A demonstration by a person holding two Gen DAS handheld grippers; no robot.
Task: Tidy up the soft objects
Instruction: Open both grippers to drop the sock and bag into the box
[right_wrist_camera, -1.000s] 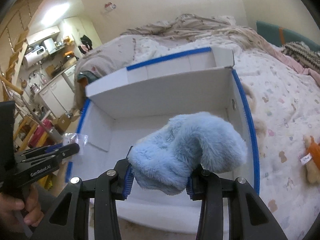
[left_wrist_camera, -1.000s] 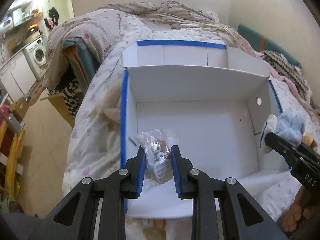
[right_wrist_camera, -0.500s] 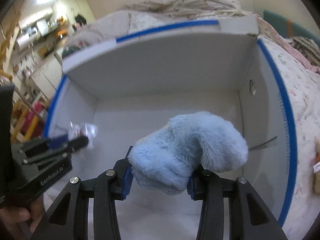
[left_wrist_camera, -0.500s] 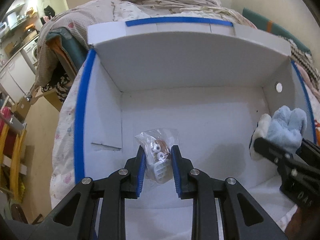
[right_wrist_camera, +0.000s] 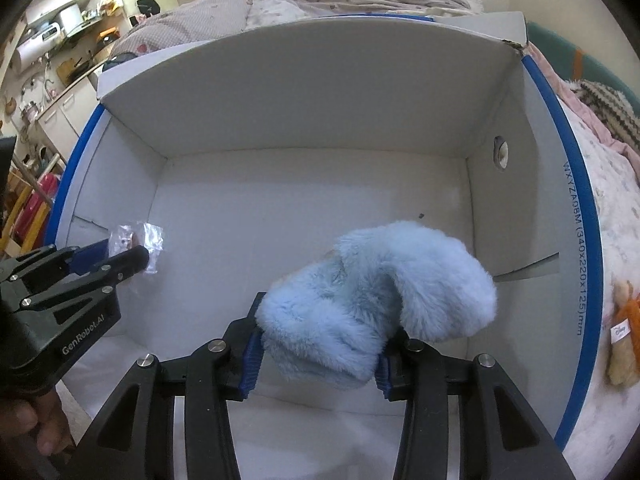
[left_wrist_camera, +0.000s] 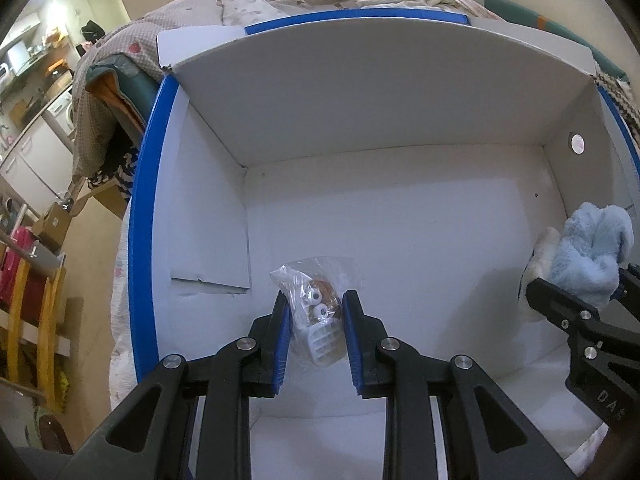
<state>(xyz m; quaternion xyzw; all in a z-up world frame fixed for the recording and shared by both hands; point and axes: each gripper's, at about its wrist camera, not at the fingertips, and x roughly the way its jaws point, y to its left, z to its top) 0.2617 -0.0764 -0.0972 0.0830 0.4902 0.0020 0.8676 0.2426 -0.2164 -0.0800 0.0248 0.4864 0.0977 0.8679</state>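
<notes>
Progress: both loads are over the white box (left_wrist_camera: 208,216), nothing released yet; its floor shows bare, so the sorting looks barely begun.
Left load: the left gripper (left_wrist_camera: 315,320) is clamped on a clear plastic bag (left_wrist_camera: 316,308) holding a small toy, held low over the box floor near the left wall.
Right load: the right gripper (right_wrist_camera: 318,346) squeezes a fluffy blue plush (right_wrist_camera: 376,300), hanging inside the box toward its right wall.
Left to do: both items need setting down, and an orange-clad plush (right_wrist_camera: 624,332) lies on the bedspread (right_wrist_camera: 616,200) outside the box, likely waiting its turn.
Pose, left: fingers aim forward and down into the box, level with each other.
Pose, right: same forward-down reach, side by side with the left, well apart from it.
Contact with floor: cannot tell for either load.
</notes>
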